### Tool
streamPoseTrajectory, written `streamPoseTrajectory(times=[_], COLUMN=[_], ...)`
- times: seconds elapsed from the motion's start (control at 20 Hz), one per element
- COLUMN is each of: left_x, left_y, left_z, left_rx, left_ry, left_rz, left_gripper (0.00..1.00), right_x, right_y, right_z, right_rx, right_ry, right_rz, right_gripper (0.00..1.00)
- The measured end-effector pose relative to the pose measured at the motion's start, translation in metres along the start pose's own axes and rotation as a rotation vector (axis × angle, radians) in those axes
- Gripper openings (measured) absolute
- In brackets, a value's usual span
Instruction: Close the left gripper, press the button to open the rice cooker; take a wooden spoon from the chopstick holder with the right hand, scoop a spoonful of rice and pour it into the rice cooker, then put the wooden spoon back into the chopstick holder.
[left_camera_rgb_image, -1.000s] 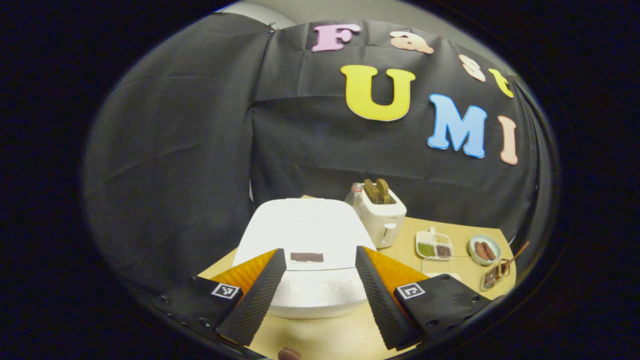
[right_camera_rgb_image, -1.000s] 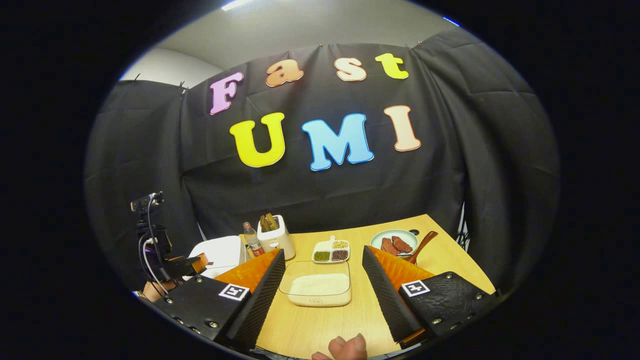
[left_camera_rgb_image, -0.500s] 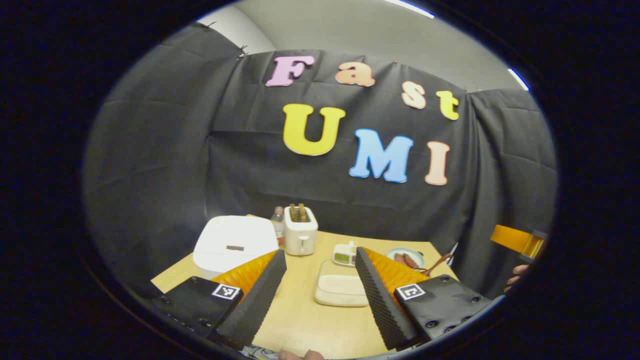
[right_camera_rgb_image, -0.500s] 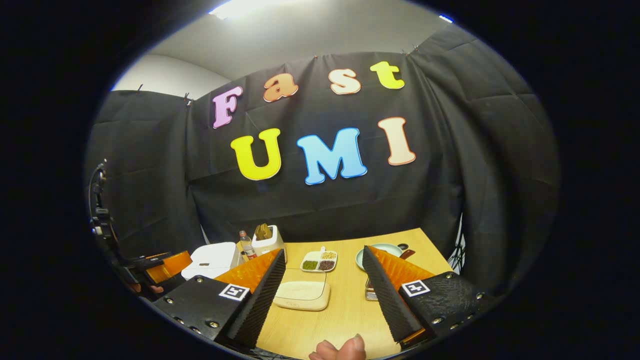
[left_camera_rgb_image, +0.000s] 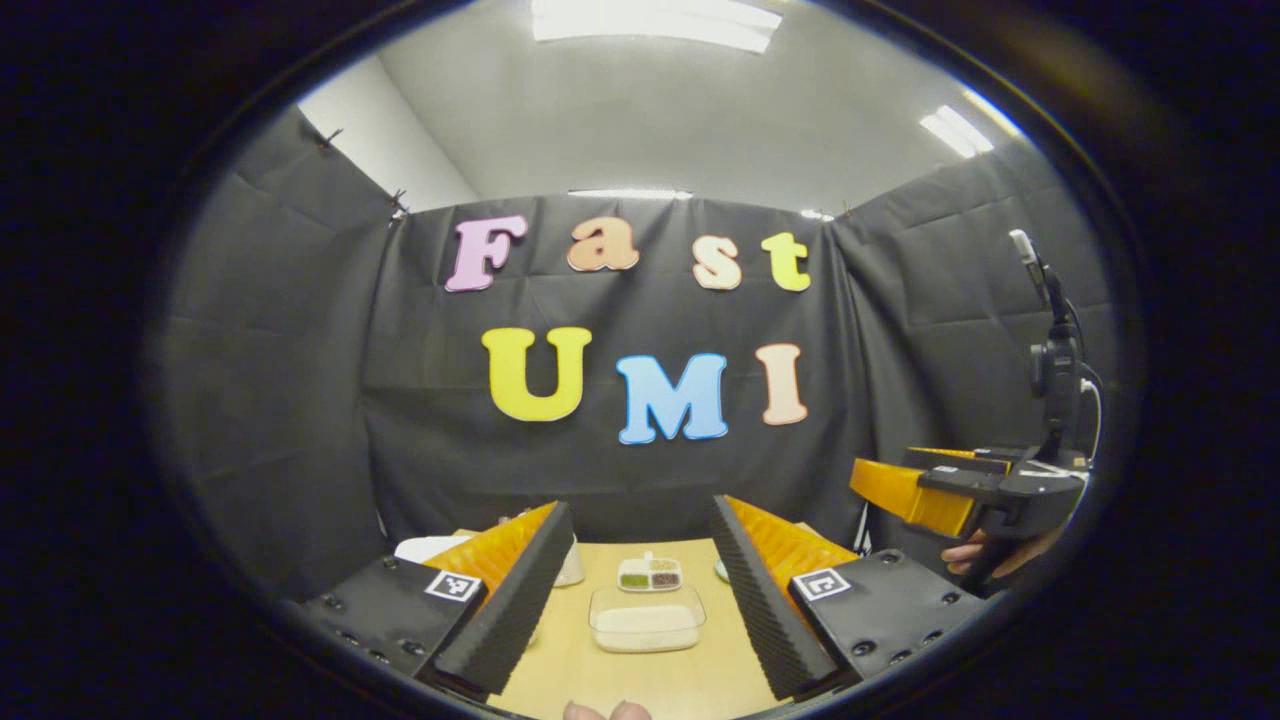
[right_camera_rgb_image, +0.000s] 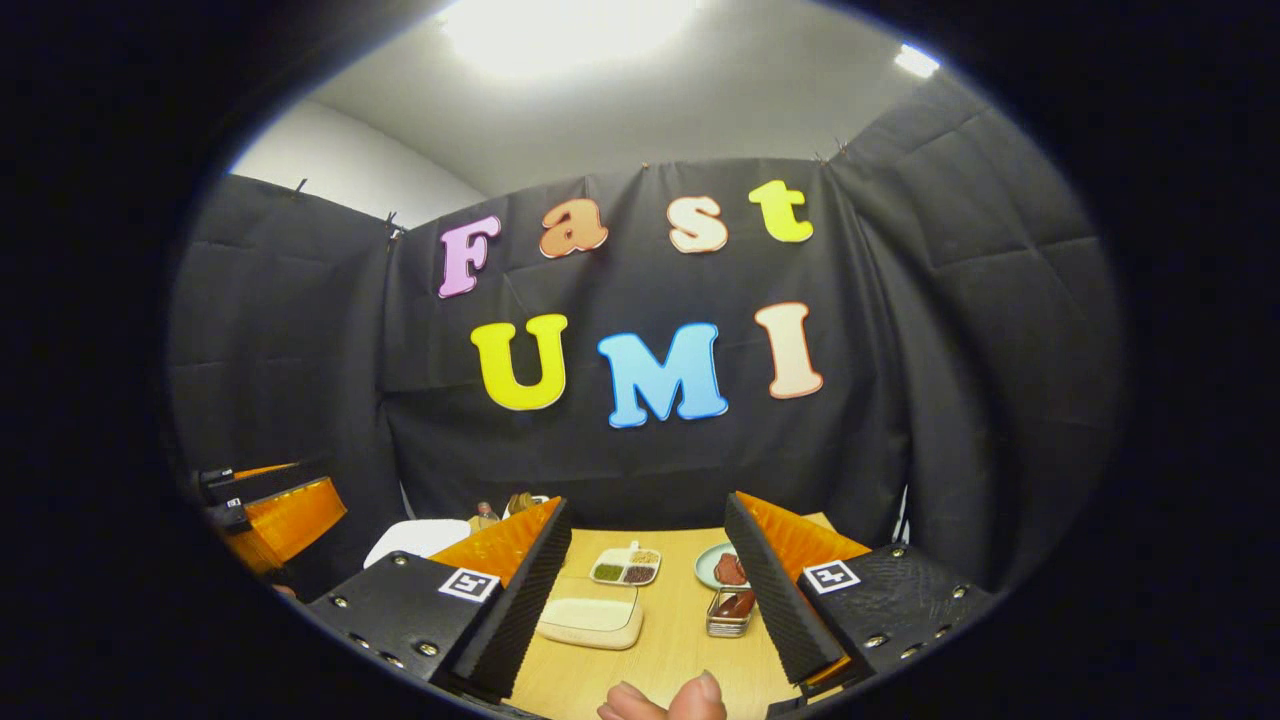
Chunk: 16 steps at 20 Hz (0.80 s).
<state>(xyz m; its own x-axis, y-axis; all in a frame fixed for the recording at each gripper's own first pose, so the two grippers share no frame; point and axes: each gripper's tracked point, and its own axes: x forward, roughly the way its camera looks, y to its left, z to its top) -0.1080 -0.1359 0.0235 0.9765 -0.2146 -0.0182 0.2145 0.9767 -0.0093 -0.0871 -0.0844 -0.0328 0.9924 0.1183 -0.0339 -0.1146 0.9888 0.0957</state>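
Both grippers are held level and well above the table (right_camera_rgb_image: 680, 640), aimed at the booth wall. The left gripper (left_camera_rgb_image: 633, 600) has its 2 fingers spread wide and holds nothing; the right gripper (right_camera_rgb_image: 645, 590) likewise stands wide and empty. In the left gripper view the right gripper appears at the right edge with a hand (left_camera_rgb_image: 985, 560) under it; in the right gripper view the left gripper shows at the left edge.

The rice cooker (right_camera_rgb_image: 415, 540) sits at the table's left rear, lid down, partly hidden behind the near finger. The rice tray (right_camera_rgb_image: 590, 617) lies flat at mid-table, its long axis across the table, with a 4-part dish (right_camera_rgb_image: 626, 567) just behind it. The chopstick holder (right_camera_rgb_image: 730, 612) stands to the tray's right, near a plate (right_camera_rgb_image: 715, 566); the spoon cannot be made out, so its direction cannot be told.

Compared with 0.5 s ago, both cameras have tilted upward: more ceiling shows, and the table has sunk toward the lower edge. Finger spacing is unchanged.
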Motion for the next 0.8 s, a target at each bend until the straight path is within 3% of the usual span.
streamPoseTrajectory(times=[0.2,0.4,0.6,0.65,0.8], left_x=[-0.014,-0.028,-0.038,-0.042,-0.048], left_y=[0.028,0.056,0.071,0.075,0.087], left_z=[0.003,0.009,0.002,0.002,0.003], left_rx=[-0.054,-0.032,-0.071,-0.076,-0.085], left_ry=[-0.010,-0.026,-0.021,-0.024,-0.030], left_rz=[0.012,0.038,0.041,0.045,0.054], left_gripper=[0.96,0.94,0.97,0.94,0.94], right_x=[-0.015,-0.021,-0.025,-0.026,-0.029], right_y=[0.025,0.062,0.075,0.080,0.094], right_z=[0.018,0.016,0.025,0.026,0.021], right_rx=[-0.062,-0.063,-0.190,-0.216,-0.220], right_ry=[-0.035,-0.022,-0.060,-0.069,-0.065], right_rz=[0.002,0.040,0.009,0.015,0.031], right_gripper=[0.94,0.95,0.95,0.95,0.95])
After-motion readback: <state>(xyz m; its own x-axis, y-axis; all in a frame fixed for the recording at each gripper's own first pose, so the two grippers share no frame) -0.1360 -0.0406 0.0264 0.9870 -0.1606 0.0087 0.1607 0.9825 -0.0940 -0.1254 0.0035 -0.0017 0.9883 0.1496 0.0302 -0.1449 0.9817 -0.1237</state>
